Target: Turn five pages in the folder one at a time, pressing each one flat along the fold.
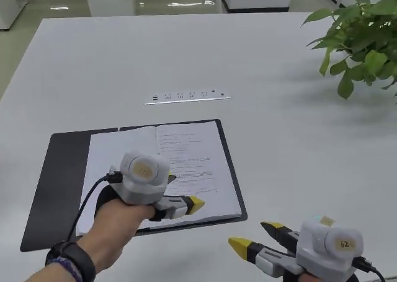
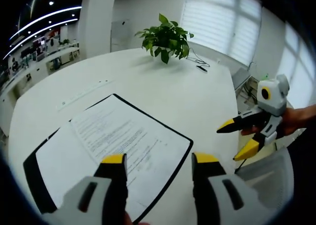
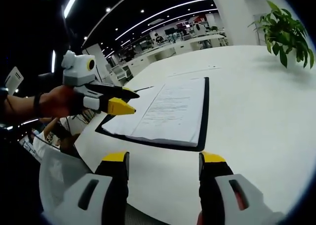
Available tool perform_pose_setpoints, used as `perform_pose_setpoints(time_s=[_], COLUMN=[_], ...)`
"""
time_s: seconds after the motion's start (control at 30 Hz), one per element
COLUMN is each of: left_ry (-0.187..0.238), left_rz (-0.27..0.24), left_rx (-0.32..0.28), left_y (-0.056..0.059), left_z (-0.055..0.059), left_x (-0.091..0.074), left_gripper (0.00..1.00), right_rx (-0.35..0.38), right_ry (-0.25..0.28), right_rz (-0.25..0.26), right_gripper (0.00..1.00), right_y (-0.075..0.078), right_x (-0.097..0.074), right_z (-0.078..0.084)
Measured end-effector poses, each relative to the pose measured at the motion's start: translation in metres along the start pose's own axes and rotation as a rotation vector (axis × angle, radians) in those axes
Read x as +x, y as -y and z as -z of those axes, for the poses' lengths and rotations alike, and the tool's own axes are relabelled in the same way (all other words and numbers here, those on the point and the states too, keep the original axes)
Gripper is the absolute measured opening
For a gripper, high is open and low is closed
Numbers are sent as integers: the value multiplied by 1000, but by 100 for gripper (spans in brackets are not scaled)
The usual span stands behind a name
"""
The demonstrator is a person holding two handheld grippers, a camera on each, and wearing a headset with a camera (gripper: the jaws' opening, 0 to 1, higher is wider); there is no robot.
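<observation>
A black folder lies open on the white table, with printed pages on its right half. My left gripper hovers over the lower part of those pages, held in a hand. It stands open with nothing between its jaws, and the pages lie just ahead of them. My right gripper is open too, off the folder's lower right corner above bare table. Its own view shows the folder beyond its yellow tips, and the left gripper at the left.
A potted plant stands at the far right of the table. A socket strip is set into the tabletop behind the folder. The table's near edge runs close under my right gripper.
</observation>
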State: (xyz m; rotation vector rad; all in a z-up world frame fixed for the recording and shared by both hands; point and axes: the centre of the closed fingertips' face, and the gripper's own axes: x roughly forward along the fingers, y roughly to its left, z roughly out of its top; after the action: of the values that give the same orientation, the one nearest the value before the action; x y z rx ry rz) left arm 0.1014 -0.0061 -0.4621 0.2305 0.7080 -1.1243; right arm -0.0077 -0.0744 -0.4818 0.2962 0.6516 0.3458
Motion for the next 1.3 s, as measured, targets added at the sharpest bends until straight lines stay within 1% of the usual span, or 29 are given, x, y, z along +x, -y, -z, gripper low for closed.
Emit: perform_pose_setpoints(time_s=[0.13,0.23,0.33,0.53,0.6,0.63,0.7,0.8,0.87,0.97,1.03,1.17,1.3], left_ry=[8,5,2,-12,-20,-29,-33,-41,-49,-71,-95,-98,-96], left_rz=[13,19,11,-2,-12,-21,-25,-48,-58,-69,-81,-116,-123], left_rx=[-12,-15,-25,-44,-33,-18,-12,9,6,3,18,70,84], left_y=[5,9,11,14,15,15,17,17,19,20,20,18,17], left_z=[-6,-6,-6,-2,1,3,6,9,12,20,27,31,32], left_x=[17,32,46,67,72,77,84,91,97,104,108,110,109], left_gripper=[53,56,56,60,62,62,62,61,62,63,63,61,61], right_rx=[10,30,38,44,49,52,52,54,50,46,43,48,51], right_ry=[-7,-12,-11,-21,-25,-29,-33,-33,-38,-42,-43,-46,-56], right_rz=[0,2,5,7,6,7,8,8,11,9,8,10,14], right_gripper=[55,53,53,53,52,52,52,51,50,50,50,50,50], right_y=[2,4,3,5,5,5,5,5,5,5,5,7,9], right_x=[1,1,0,-2,-2,-2,-2,0,1,2,2,1,0], right_z=[2,6,6,9,10,11,11,9,9,8,7,9,14])
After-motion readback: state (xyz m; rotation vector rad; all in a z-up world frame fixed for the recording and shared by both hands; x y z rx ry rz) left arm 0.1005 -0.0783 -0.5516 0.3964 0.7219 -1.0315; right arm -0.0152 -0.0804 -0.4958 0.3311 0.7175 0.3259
